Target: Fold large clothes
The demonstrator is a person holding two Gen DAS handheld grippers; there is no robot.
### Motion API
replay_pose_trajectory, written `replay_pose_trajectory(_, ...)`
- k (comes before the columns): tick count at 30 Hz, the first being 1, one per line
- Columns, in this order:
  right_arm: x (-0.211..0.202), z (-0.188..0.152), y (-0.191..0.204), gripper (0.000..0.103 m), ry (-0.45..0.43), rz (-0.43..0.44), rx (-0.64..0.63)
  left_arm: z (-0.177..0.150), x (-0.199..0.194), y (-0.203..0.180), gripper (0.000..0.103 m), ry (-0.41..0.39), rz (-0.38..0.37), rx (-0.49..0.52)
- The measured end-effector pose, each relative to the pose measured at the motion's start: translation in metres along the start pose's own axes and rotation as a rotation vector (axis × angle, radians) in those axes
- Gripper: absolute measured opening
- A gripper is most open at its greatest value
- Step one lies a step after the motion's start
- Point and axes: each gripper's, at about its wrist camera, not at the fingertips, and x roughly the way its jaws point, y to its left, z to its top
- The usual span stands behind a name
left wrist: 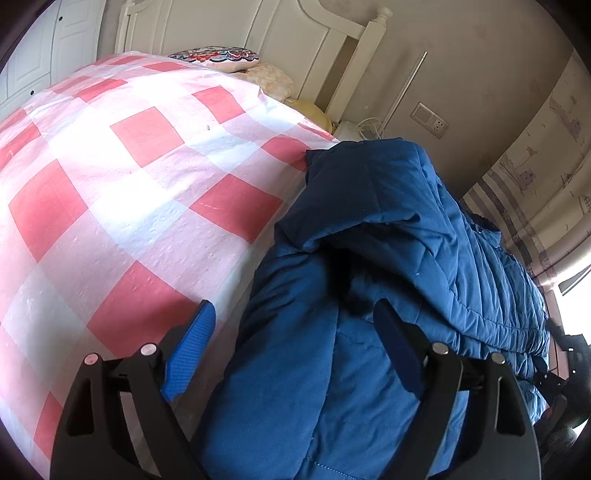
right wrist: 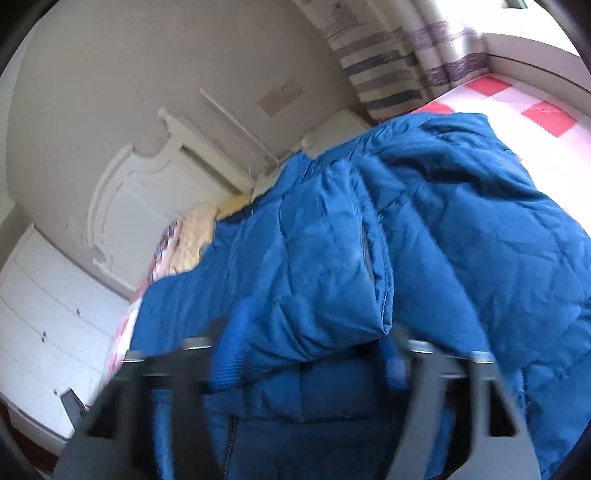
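A large blue quilted jacket (left wrist: pixel 369 258) lies bunched on a bed with a pink and white checked cover (left wrist: pixel 129 184). My left gripper (left wrist: pixel 295 317) is open, its blue pads (left wrist: pixel 190 354) standing wide apart over the jacket's near edge, holding nothing. In the right wrist view, blurred by motion, the jacket (right wrist: pixel 443 240) fills the frame. My right gripper (right wrist: pixel 310 354) is open, with a folded flap of the jacket hanging between its blue fingers (right wrist: pixel 229 354); whether they touch it I cannot tell.
A white headboard (left wrist: pixel 258 33) and pillows (left wrist: pixel 229 59) stand at the far end of the bed. A wall socket (left wrist: pixel 430 120) and striped curtain (left wrist: pixel 524 192) are at right. White drawers (right wrist: pixel 44 332) show in the right wrist view.
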Motion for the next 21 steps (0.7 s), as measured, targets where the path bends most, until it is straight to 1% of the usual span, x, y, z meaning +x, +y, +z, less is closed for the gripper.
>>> replay_pose_trajectory(1, -0.01, -0.001, 0.006, 0.03, -0.032, 0.005, -0.025, 0.0, -0.002, 0.001, 0.086, -0.009, -0.004, -0.002)
replay_pose_trajectory(2, -0.017, -0.001, 0.011, 0.027, -0.056, 0.012, -0.045, 0.0, -0.005, 0.002, 0.086, -0.028, -0.01, -0.006)
replay_pose_trajectory(4, -0.044, -0.001, 0.025, 0.025, -0.13, 0.031, -0.089, 0.0, -0.018, 0.004, 0.086, -0.101, -0.005, -0.013)
replay_pose_trajectory(6, -0.066, 0.001, 0.025, 0.024, -0.192, 0.04, -0.09, 0.0, -0.03, 0.006, 0.088, -0.172, 0.01, -0.014)
replay_pose_trajectory(7, -0.075, 0.003, 0.022, 0.024, -0.21, 0.038, -0.083, 0.001, -0.033, 0.006, 0.089, -0.187, 0.012, -0.017)
replay_pose_trajectory(8, -0.078, 0.005, 0.019, 0.024, -0.209, 0.03, -0.085, 0.001, -0.035, 0.007, 0.091, -0.2, 0.013, -0.02)
replay_pose_trajectory(9, -0.078, 0.007, 0.013, 0.024, -0.193, -0.002, -0.095, 0.001, -0.036, 0.007, 0.091, -0.204, 0.008, -0.022)
replay_pose_trajectory(13, -0.05, -0.005, -0.016, 0.024, -0.058, -0.085, -0.046, 0.002, -0.029, 0.003, 0.091, -0.167, 0.009, -0.002)
replay_pose_trajectory(16, -0.043, -0.019, -0.033, 0.025, -0.028, -0.089, 0.01, 0.002, -0.03, 0.004, 0.091, -0.169, 0.014, -0.008)
replay_pose_trajectory(17, -0.045, -0.02, -0.035, 0.026, -0.026, -0.095, 0.021, 0.002, -0.029, 0.004, 0.091, -0.168, 0.016, -0.012)
replay_pose_trajectory(19, -0.053, -0.019, -0.036, 0.029, -0.032, -0.141, 0.042, 0.002, -0.029, 0.006, 0.091, -0.163, 0.019, -0.028)
replay_pose_trajectory(21, -0.07, -0.019, -0.033, 0.03, -0.109, -0.197, 0.038, 0.002, -0.029, 0.009, 0.091, -0.165, 0.024, -0.043)
